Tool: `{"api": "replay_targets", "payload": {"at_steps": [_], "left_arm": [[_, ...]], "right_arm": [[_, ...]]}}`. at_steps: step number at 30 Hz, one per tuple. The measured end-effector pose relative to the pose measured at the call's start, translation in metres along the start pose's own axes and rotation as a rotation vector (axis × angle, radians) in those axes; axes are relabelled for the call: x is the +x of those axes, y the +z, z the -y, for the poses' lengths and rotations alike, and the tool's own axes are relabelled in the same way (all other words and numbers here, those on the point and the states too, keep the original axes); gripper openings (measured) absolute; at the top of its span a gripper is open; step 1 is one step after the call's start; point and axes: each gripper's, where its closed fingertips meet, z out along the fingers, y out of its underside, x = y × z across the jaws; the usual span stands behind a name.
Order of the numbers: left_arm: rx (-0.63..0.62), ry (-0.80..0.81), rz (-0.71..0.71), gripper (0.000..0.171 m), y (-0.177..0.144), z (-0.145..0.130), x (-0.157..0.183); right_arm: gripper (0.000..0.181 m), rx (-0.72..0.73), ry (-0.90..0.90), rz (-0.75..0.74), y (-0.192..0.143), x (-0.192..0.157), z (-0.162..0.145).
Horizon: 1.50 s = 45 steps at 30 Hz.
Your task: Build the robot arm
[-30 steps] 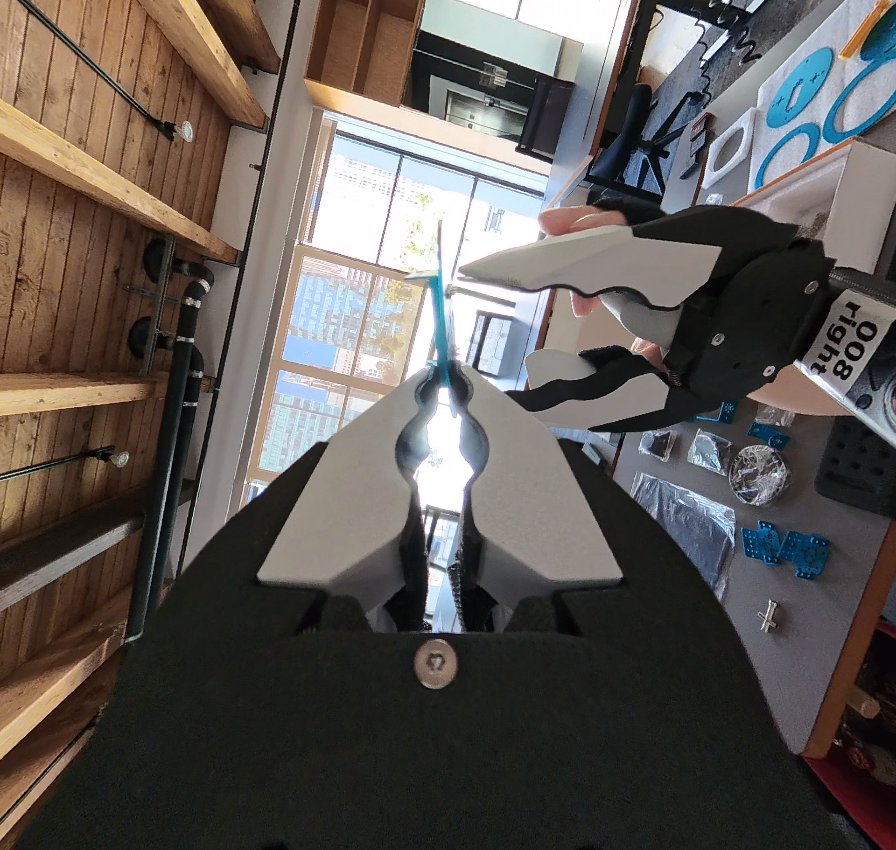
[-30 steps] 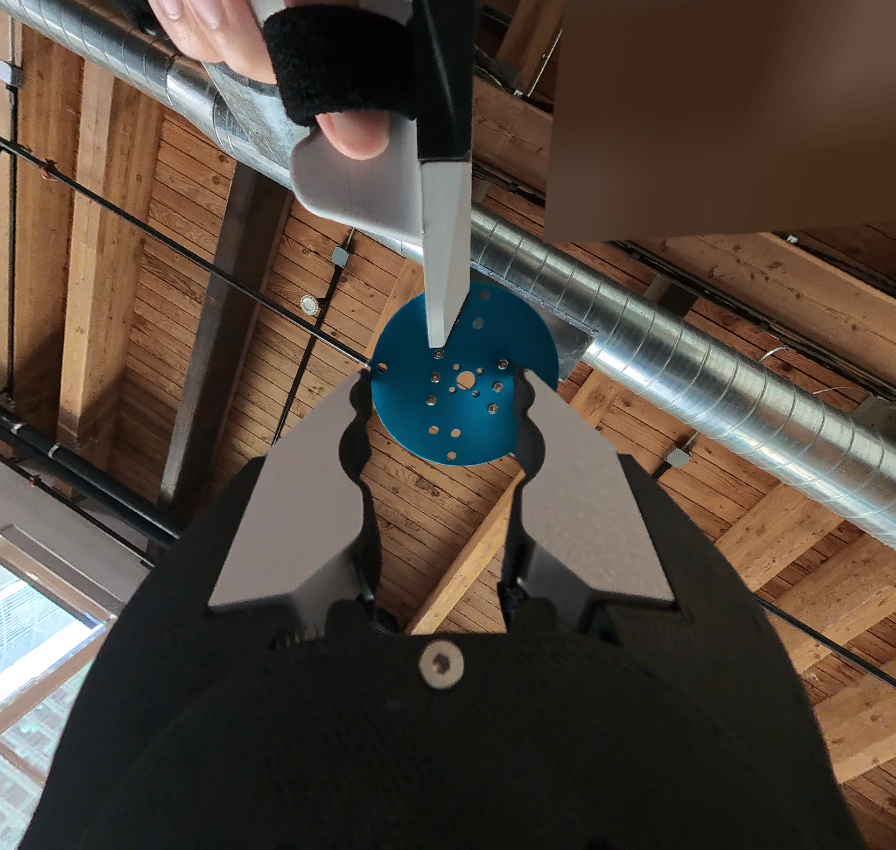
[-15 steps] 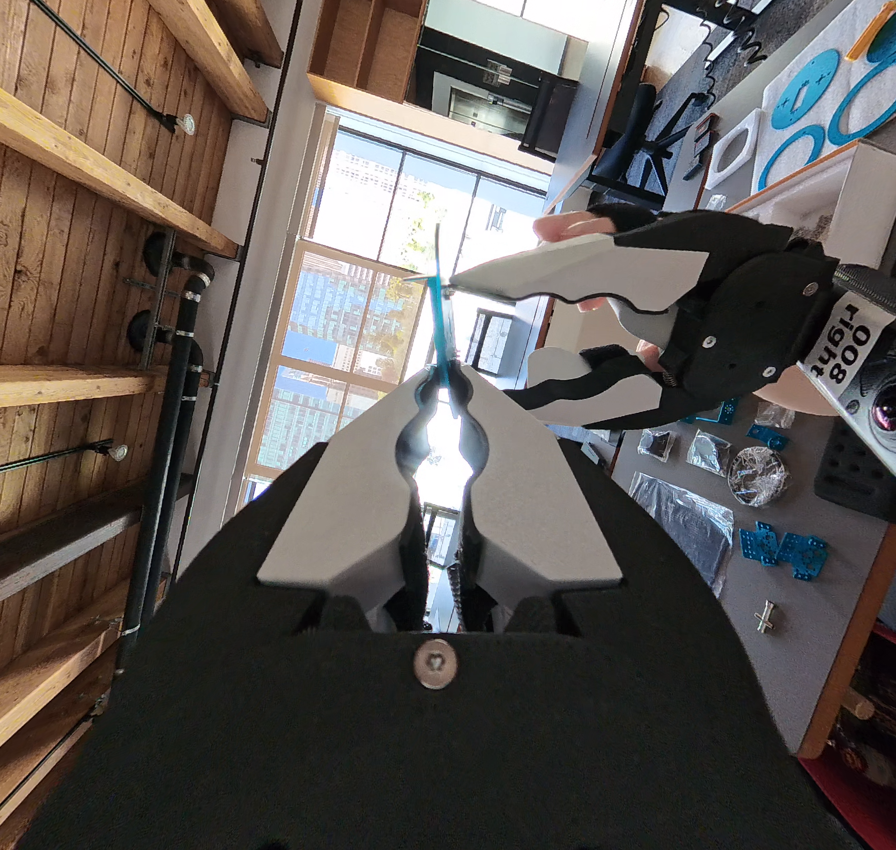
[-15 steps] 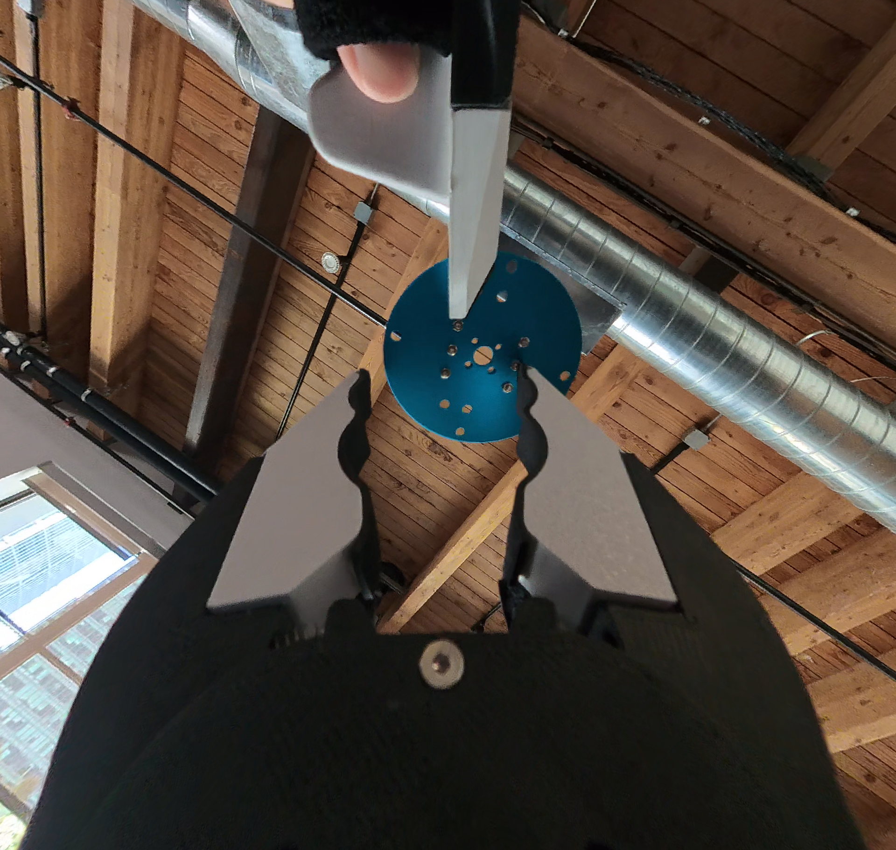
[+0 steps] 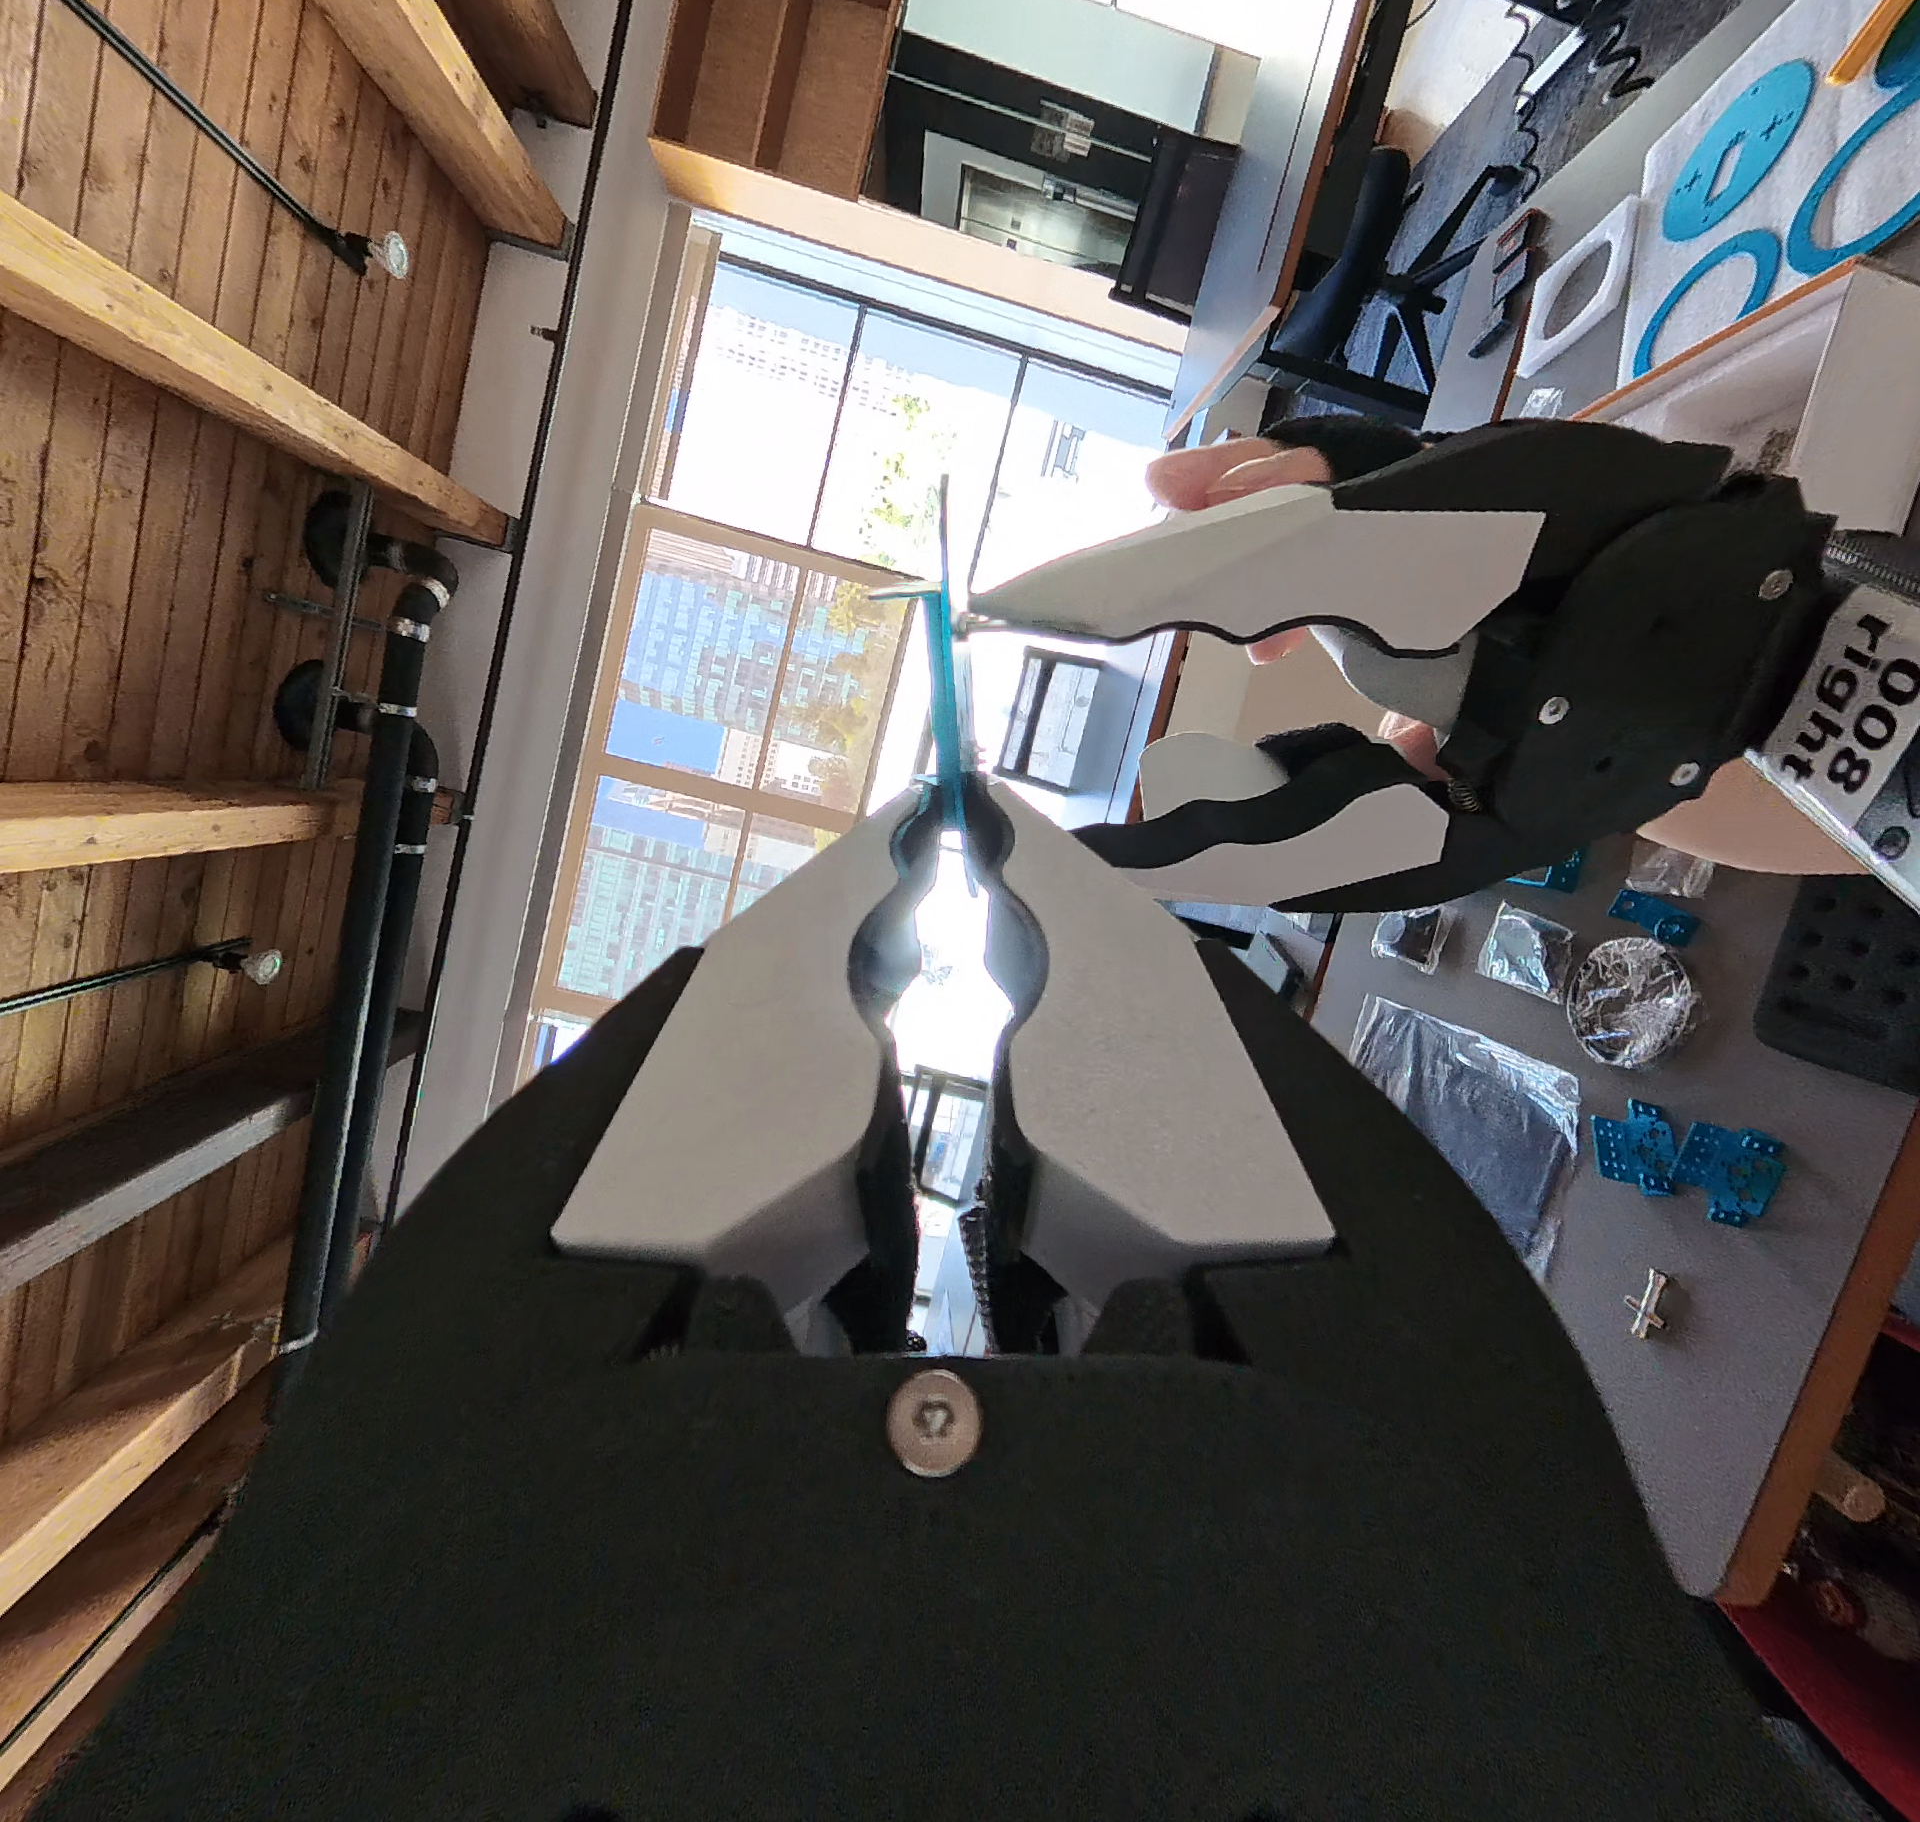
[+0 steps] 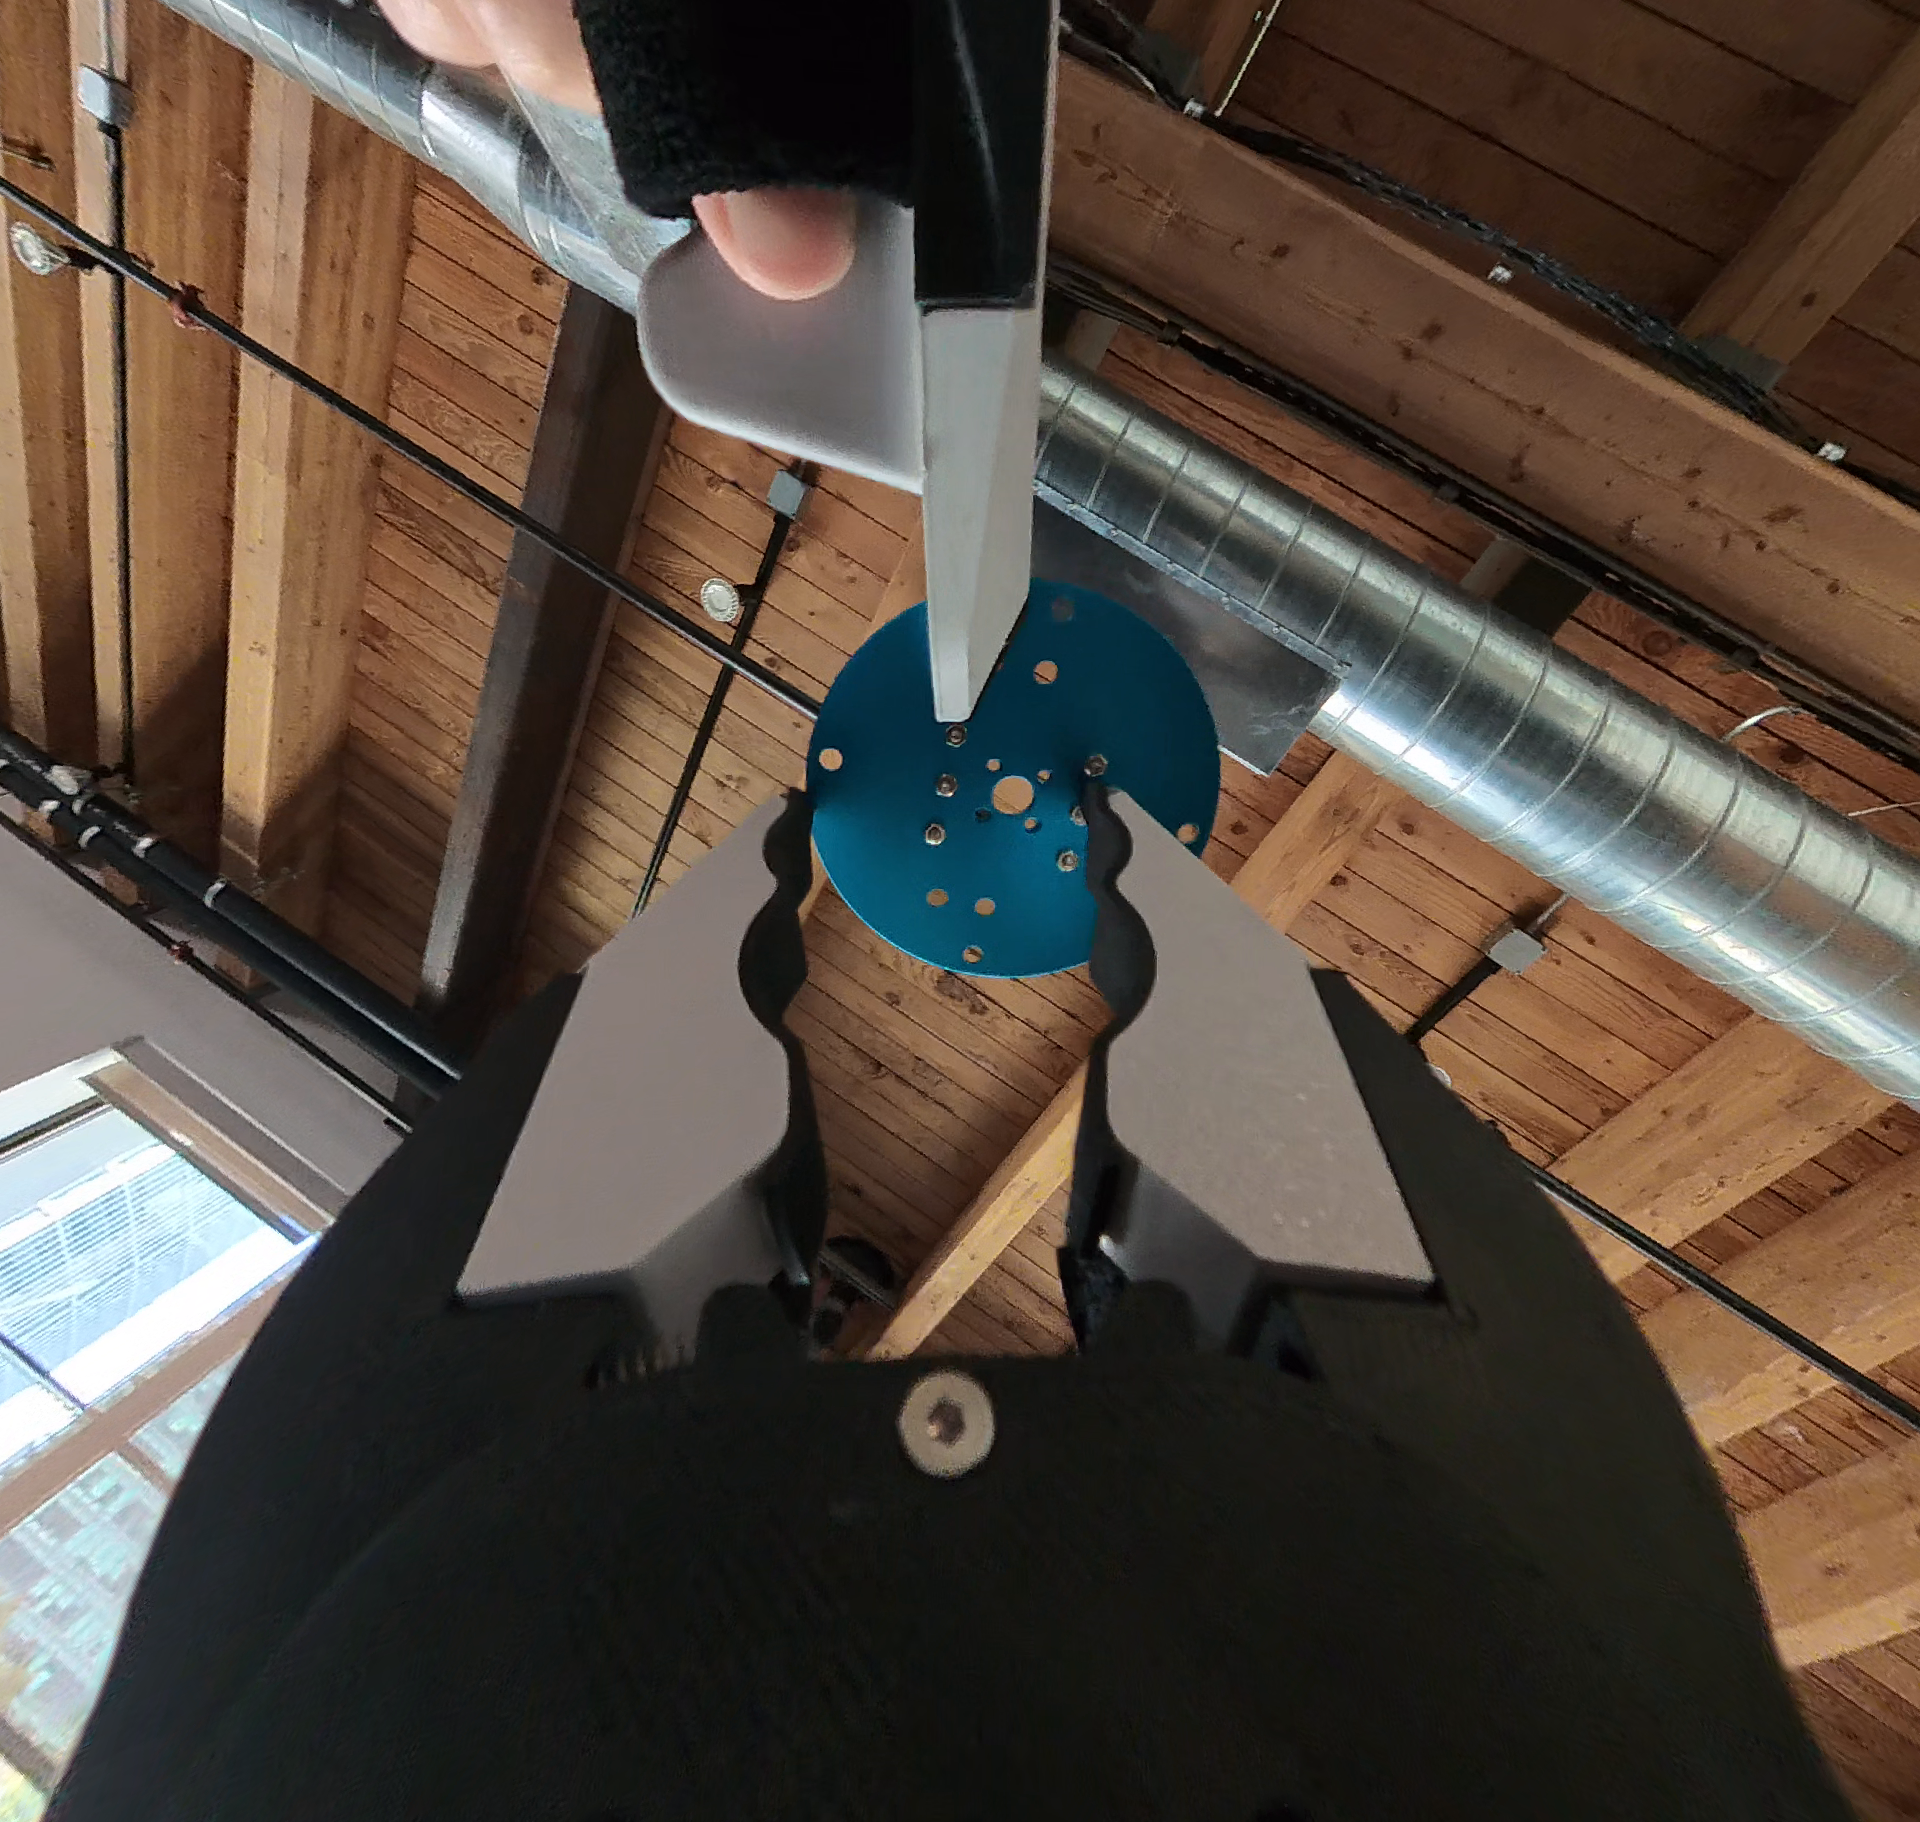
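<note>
While the left tool [image 5: 951,816] pinches it, the round blue plate [image 6: 1013,837] shows holes.

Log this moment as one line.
left gripper: shut on blue disc edge | right gripper: open, fingertip at disc face

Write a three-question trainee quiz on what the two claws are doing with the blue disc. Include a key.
1. True or false: the left claw is shut on the blue disc.
2. Pick one. The right claw is: A) shut on the disc, B) open, with one fingertip at the disc, C) out of view.
3. Fill in: the disc's flat, hole-dotted face shows in the ___ wrist view; the other view shows it edge-on.

Key: 1 true; 2 B; 3 right.
</note>
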Motion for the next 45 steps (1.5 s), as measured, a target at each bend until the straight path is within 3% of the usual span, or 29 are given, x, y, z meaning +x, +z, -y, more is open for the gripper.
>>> {"api": "replay_targets", "payload": {"at_steps": [19,22,29,31,35,39,45], "left_arm": [[0.019,-0.013,0.004,0.003,-0.001,0.000,0.001],[0.049,-0.023,0.007,0.003,-0.004,0.007,-0.001],[-0.011,-0.030,0.009,0.003,-0.002,-0.003,-0.004],[-0.037,-0.015,0.019,0.003,0.000,-0.008,-0.003],[-0.055,-0.002,0.025,0.003,0.001,-0.012,0.000],[-0.080,-0.005,0.022,0.004,0.004,-0.019,0.001],[-0.094,-0.009,0.018,0.003,0.007,-0.025,0.004]], "right_arm": [[0.051,-0.009,0.105,0.023,-0.002,-0.001,-0.004],[0.041,-0.005,0.156,0.066,-0.002,-0.009,-0.003],[0.041,0.073,0.182,-0.077,-0.012,0.019,0.007],[0.029,0.081,0.147,-0.094,-0.010,0.022,0.008],[0.025,0.030,0.094,-0.058,-0.002,0.013,-0.004],[0.006,0.072,0.138,-0.040,-0.006,0.012,0.004],[0.010,0.043,0.175,0.016,-0.003,0.007,0.004]]}}
